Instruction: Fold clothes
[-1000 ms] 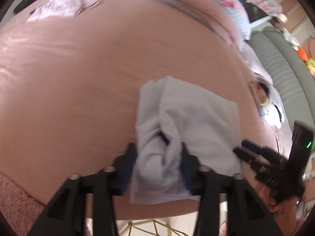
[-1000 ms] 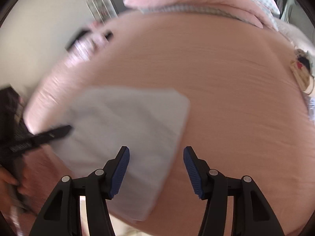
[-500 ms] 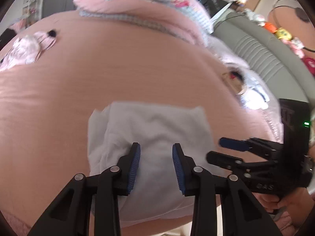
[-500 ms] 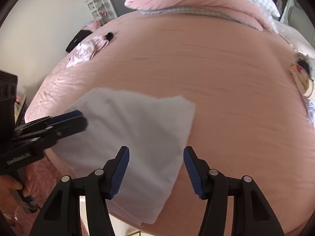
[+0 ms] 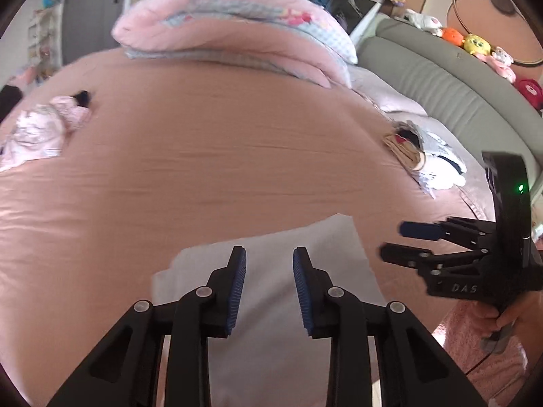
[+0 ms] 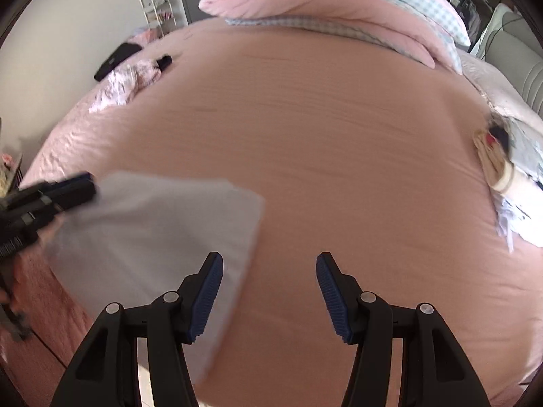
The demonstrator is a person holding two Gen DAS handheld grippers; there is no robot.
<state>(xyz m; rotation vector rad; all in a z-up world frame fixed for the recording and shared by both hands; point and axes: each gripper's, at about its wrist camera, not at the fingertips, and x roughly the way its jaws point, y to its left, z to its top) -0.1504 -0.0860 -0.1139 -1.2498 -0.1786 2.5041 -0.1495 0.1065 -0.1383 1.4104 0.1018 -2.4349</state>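
Observation:
A folded pale grey cloth lies flat near the front edge of the pink bed. It also shows in the right wrist view. My left gripper is open and empty, raised over the cloth. My right gripper is open and empty, just right of the cloth's edge. The right gripper shows in the left wrist view to the right of the cloth. The left gripper shows blurred in the right wrist view at the cloth's left edge.
A crumpled pink patterned garment lies at the far left of the bed. A pile of clothes lies at the right. A folded pink quilt sits at the back. A grey headboard with plush toys runs along the right.
My left gripper let go of the bunched grey cloth, opened and lifted back. The cloth now lies flat and folded. My right gripper shifted slightly right of the cloth.

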